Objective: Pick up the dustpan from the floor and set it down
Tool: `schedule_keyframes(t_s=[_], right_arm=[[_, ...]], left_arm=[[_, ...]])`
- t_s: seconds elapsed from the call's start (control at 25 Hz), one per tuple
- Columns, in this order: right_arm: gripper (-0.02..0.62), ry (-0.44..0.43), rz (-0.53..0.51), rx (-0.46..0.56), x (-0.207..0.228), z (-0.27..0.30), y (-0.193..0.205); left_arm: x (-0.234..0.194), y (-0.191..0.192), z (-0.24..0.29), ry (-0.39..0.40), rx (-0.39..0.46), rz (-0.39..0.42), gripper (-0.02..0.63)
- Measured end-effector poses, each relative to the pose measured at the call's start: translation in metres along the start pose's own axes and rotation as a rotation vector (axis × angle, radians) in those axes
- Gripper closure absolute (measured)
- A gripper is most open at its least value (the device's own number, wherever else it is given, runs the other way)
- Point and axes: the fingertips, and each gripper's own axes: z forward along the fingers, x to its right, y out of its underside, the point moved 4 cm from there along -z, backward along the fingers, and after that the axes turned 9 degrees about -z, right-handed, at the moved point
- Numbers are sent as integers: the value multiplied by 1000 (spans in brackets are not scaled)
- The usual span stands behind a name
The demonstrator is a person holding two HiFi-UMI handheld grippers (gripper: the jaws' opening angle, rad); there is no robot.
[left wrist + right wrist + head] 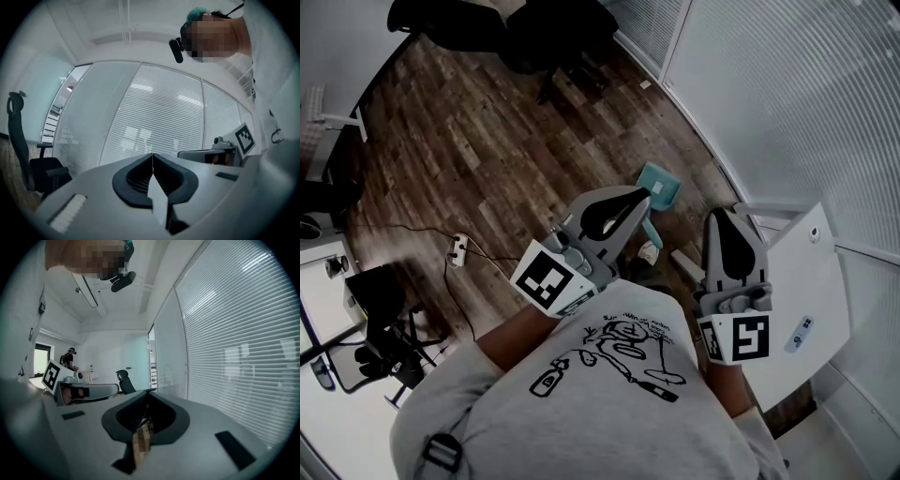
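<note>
A teal dustpan (660, 184) lies on the wooden floor near the blind-covered glass wall, its handle running toward me. My left gripper (639, 197) is held out level at chest height, and its tips overlap the dustpan's near edge in the head view. Its jaws meet with nothing between them (152, 157). My right gripper (724, 219) is level beside it, further right, above a white table's corner. It is shut and holds nothing (147, 399). Neither gripper view shows the dustpan.
A white table (811, 281) stands at the right against the glass wall with blinds (787, 94). A black office chair (520, 33) is at the far end. A power strip with its cable (457, 248) and a small pale scrap (649, 251) lie on the floor. Another person (69, 357) stands far off.
</note>
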Motion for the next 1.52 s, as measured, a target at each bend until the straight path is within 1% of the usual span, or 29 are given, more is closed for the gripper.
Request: schedule_keyframes(t_s=[0.16, 0.4, 0.48, 0.56, 0.88, 1.0, 1.12, 1.2, 1.36, 1.52], right_arm=[[588, -43, 15, -29, -2, 0, 15], [584, -94, 35, -104, -11, 4, 55], [572, -120, 52, -137, -13, 8, 69], [541, -150, 65, -169, -17, 12, 88], [476, -264, 76, -322, -37, 29, 175], [455, -306, 80, -390, -48, 34, 215], [440, -346, 96, -458, -59, 38, 255], [437, -363, 101, -499, -64, 38, 281], [426, -377, 106, -570, -71, 39, 328], [422, -388, 110, -626, -80, 38, 367]], left_arm=[[1, 8, 4, -17, -14, -4, 603], [0, 26, 0, -50, -30, -13, 603], [0, 32, -2, -65, -35, -9, 603], [-1, 42, -3, -84, -40, 4, 603], [-11, 93, -18, -159, -66, 25, 603], [-16, 119, -23, -188, -79, 43, 603], [-21, 145, -29, -230, -79, 22, 603], [-23, 159, -30, -243, -83, 1, 603], [-29, 185, -31, -256, -94, -3, 603], [-36, 206, -35, -276, -116, -22, 603]])
